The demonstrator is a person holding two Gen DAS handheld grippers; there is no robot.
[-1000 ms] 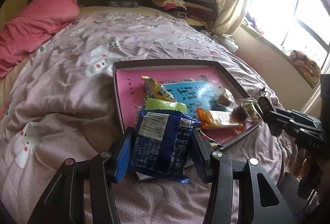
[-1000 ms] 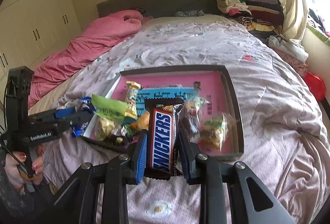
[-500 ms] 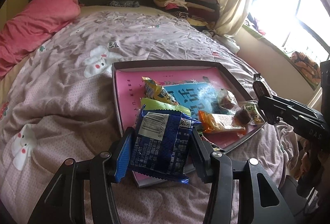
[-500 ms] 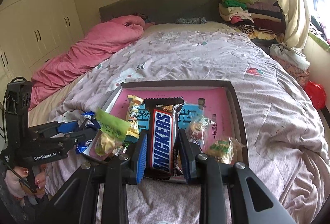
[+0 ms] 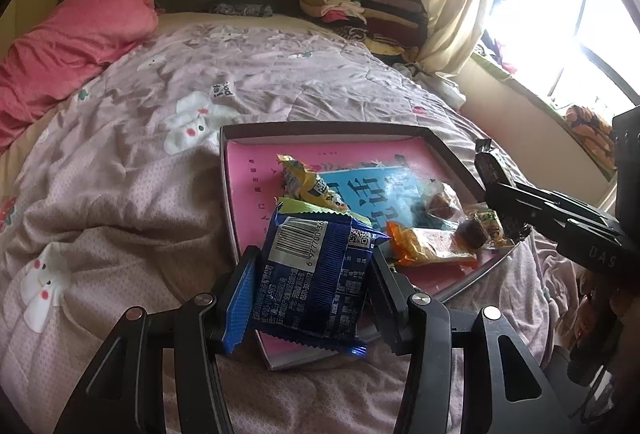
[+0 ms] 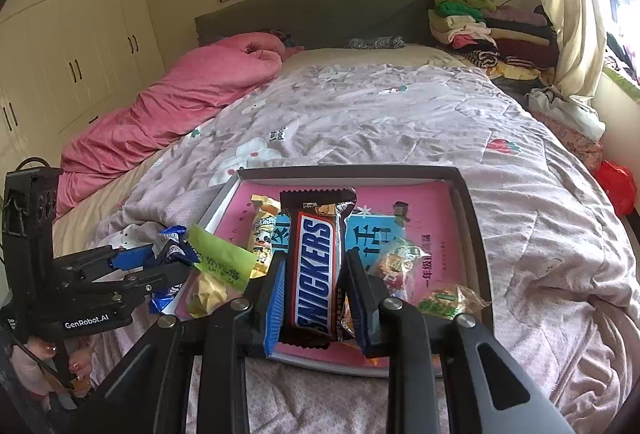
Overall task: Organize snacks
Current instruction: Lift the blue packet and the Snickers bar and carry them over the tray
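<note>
We've got the left gripper [image 5: 312, 298] clamped on a blue snack pack [image 5: 316, 274], right gripper [image 6: 316, 298] pinching a Snickers bar [image 6: 316, 266], both held just above the near edge of the tray [image 6: 468, 194] w/ other snacks, on the bed [image 6: 400, 114].

Your left gripper [image 5: 312, 298], black with one blue pad, carries a dark blue packet [image 5: 316, 274] bearing a white barcode. Your right gripper [image 6: 316, 298], the same colours, carries a brown Snickers bar [image 6: 316, 270] with white letters on blue. The tray [image 6: 472, 218] has a grey rim and a pink floor with a light-blue panel. In it you see a yellow wrapper [image 5: 304, 182], a lime-green one [image 6: 224, 262] and an orange one [image 5: 424, 246]. The quilt [image 6: 400, 114] is mauve with white rabbits; the bedding [image 6: 180, 102] along its left edge is pink.
</note>
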